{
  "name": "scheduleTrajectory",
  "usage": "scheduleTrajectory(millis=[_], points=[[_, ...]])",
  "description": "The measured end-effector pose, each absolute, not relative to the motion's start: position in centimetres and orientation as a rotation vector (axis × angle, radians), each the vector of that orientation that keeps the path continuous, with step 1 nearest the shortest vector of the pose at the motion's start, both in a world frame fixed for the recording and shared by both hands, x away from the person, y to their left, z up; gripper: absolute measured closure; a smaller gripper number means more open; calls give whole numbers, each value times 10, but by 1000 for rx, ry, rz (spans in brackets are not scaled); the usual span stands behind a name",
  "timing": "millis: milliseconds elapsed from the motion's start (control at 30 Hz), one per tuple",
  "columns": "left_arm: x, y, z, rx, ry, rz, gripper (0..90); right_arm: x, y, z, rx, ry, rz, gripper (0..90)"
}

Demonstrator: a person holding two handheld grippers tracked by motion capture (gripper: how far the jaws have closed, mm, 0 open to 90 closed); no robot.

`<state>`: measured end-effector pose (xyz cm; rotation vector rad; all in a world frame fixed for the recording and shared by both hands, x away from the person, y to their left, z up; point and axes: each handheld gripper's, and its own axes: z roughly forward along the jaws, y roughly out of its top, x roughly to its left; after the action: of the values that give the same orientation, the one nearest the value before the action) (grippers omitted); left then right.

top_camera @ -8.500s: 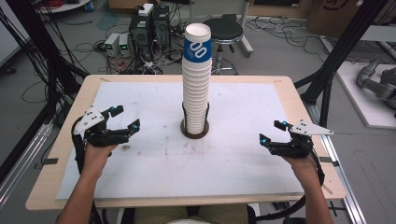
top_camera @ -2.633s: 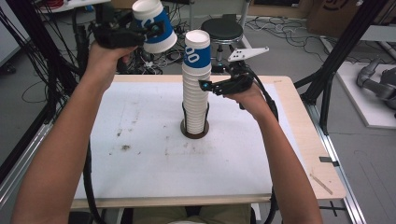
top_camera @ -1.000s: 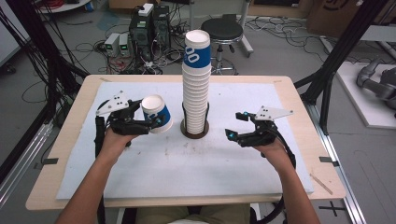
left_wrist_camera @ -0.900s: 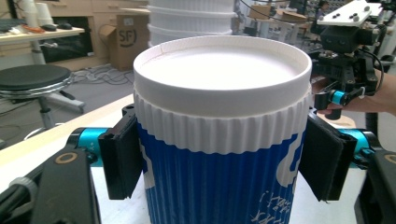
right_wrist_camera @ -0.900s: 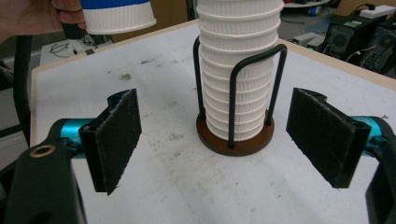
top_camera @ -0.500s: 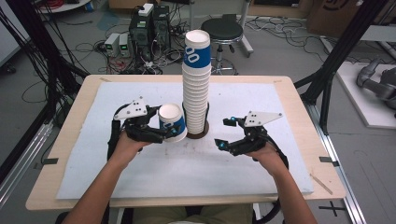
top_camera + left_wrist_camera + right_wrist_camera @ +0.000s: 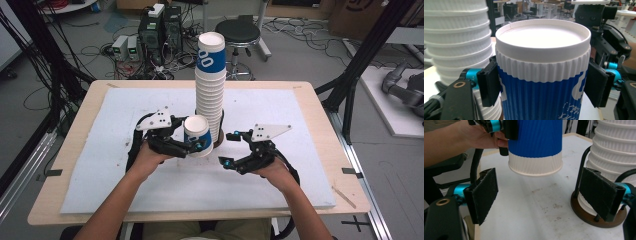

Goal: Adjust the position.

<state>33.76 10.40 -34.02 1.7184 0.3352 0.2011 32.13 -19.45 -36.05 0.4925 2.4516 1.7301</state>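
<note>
Left tool (image 7: 192, 146) is clamped on a blue-and-white paper cup (image 7: 198, 135), held upright above the table (image 7: 300, 105), just beside the cup stack (image 7: 210, 95) in its holder. Right tool (image 7: 234, 148) has just been opening, nothing between its pads. To hand over well: right should come in level w/ the cup's lower wall, squeeze gently, then left lets go.

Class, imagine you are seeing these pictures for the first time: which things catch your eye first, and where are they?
The tall stack of white ribbed cups rises from a dark round holder at the middle of the table. Right beside it, the left hand-held gripper clamps a single blue-and-white cup, held clear of the white mat. The right hand-held gripper waits open just to the right of the stack.
</note>
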Motion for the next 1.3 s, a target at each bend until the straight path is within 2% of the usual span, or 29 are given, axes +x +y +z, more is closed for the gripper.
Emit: scheduleTrajectory(millis=[900,1033,1200,1300], points=[[332,60,-343,1722,204,66,259,322,-176,-371,428,2477,1781,159],[332,60,-343,1724,204,62,263,324,-178,-371,409,2481,1793,209],[333,59,-344,1735,217,62,261,325,-178,-371,413,2495,1780,228],[332,57,-344,1749,233,88,221,325,-178,-371,414,2512,1757,229]])
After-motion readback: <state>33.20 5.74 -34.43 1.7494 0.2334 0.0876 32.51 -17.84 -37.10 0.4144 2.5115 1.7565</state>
